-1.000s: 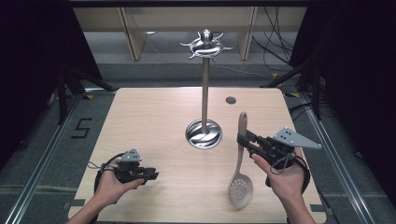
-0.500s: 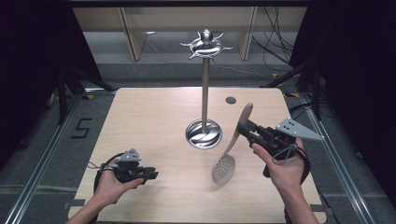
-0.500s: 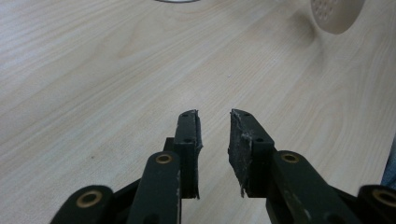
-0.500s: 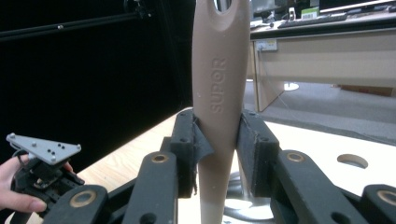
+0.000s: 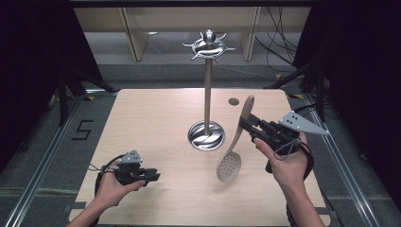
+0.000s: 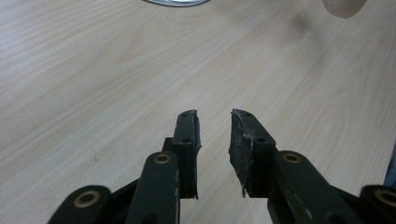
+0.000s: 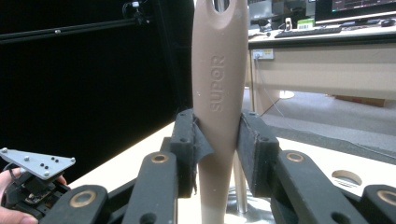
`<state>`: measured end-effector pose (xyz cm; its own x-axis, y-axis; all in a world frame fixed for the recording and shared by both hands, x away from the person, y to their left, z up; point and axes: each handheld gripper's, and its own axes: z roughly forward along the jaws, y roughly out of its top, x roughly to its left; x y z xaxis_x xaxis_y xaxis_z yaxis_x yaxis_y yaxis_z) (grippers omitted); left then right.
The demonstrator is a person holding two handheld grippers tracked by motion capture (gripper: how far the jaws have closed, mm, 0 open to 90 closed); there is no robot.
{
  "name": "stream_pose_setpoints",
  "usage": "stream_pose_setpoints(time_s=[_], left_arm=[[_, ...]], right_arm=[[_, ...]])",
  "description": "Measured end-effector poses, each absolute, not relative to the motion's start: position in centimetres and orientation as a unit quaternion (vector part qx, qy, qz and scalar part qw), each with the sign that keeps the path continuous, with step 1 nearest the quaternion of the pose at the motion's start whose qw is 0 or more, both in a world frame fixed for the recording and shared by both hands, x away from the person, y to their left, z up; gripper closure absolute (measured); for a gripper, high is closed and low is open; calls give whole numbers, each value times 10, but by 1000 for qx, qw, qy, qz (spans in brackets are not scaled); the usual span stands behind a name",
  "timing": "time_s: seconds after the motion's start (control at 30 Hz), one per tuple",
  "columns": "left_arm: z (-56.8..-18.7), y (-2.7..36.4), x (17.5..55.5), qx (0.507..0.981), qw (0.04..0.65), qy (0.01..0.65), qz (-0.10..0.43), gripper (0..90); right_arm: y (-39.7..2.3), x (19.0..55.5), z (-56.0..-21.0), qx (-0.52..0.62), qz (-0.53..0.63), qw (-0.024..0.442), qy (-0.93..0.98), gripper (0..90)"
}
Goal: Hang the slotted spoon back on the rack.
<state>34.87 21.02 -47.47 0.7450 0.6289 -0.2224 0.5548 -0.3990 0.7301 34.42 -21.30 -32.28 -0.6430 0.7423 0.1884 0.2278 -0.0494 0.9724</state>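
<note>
A beige slotted spoon hangs above the table, handle up and perforated bowl down, just right of the metal rack's round base. My right gripper is shut on its handle, which reads SUPOR in the right gripper view. The rack's pole rises to a hooked crown. My left gripper rests low at the table's front left, its jaws a little apart with nothing between them.
A small round hole is set in the light wooden table behind the spoon. Black frames and cables ring the table. A desk with monitors stands in the background of the right gripper view.
My right gripper has lifted the spoon and swung it leftward toward the rack, its bowl now off the table. The left hand has stayed put.
</note>
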Motion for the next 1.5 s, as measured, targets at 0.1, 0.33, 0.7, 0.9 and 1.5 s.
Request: stream_pose_setpoints(time_s=[0.1,0.33,0.7,0.9,1.5], left_arm=[[-474,211,349,836,418,353,45,706],[-474,211,349,835,419,352,49,697],[-474,211,349,832,423,357,47,694],[-473,212,349,833,422,355,52,694],[-472,214,349,831,425,356,52,690]], right_arm=[[-212,346,-320,366,619,211,663,698],[-209,349,-314,364,616,219,664,698],[-207,357,-307,357,618,230,662,698],[-203,360,-301,366,618,227,657,698],[-193,374,-290,356,617,236,662,698]])
